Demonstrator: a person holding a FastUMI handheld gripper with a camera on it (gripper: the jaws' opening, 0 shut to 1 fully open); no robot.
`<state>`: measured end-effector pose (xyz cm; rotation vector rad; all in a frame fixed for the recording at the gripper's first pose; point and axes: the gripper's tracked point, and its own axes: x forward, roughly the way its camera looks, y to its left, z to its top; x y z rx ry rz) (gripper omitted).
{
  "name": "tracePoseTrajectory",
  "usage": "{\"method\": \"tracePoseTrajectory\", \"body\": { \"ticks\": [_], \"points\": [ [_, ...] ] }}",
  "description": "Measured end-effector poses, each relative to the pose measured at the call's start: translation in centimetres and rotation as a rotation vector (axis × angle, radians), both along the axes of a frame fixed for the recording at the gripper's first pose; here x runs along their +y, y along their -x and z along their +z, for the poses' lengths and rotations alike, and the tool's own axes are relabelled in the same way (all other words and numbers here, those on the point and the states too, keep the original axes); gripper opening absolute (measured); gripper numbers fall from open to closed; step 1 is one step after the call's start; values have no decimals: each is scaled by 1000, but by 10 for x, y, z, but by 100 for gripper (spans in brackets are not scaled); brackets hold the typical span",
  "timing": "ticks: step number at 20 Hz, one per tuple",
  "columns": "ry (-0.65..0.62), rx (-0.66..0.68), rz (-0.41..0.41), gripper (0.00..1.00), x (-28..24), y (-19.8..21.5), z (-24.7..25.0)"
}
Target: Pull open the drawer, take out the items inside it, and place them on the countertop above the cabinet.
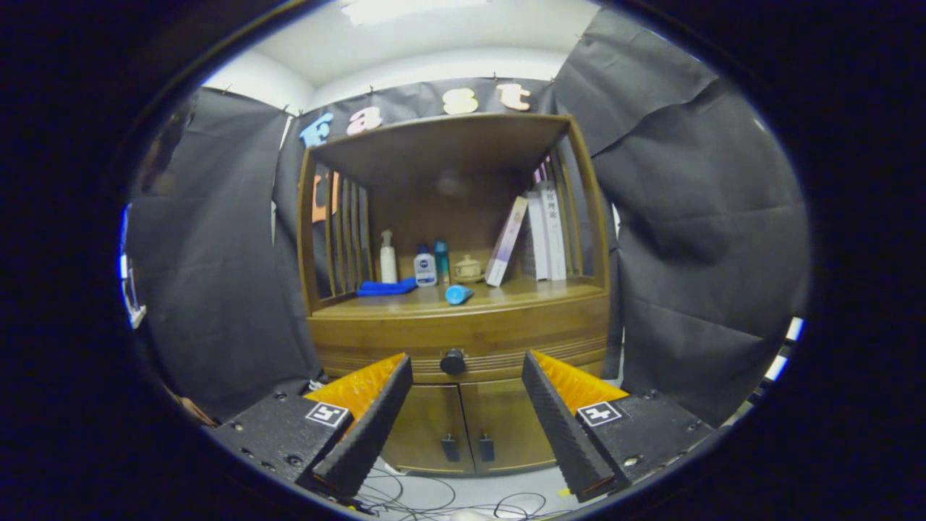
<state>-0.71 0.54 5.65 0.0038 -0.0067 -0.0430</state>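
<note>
Drawer (463, 346) sits shut, front flush w/ the cabinet (463, 420), straight ahead of the hand-held gripper (466, 373) and beyond its tips. Going left to right past the fingers: blue cloth (385, 288) lies on the bench (521, 291) beyond the left finger, then white spray bottle (388, 257), white-and-blue bottle (425, 266), teal bottle (441, 260), small lidded pot (467, 269), w/ a blue thing (458, 294) on its side near the bench's front edge; leaning books (532, 235) stand beyond the right finger.

Hand-held gripper is spread wide, nothing between the fingers. Key relation: drawer knob (453, 362) shows in the gap between the fingers, approx. centred, slightly toward the left finger, and well ahead of the tips, no contact. Drawer's long axis runs across, left-right; pull direction would be straight back toward the hand-held gripper.

Stage can't be settled: shut drawer plus things on the bench fits either contents inside w/ the drawer due to be opened, or items already set on top & drawer closed again. Inside of the drawer is hidden.
</note>
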Motion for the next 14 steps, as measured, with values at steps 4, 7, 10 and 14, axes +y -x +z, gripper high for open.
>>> {"method": "tracePoseTrajectory", "body": {
  "ticks": [4, 7, 10, 14],
  "points": [
    [-34, -127, -21, 99, -16, 24, 23],
    [-27, -144, -40, 99, -24, 30, 10],
    [-55, -112, -20, 99, -18, 28, -1],
    [-41, -116, -9, 99, -17, 29, 1]
  ]
}}
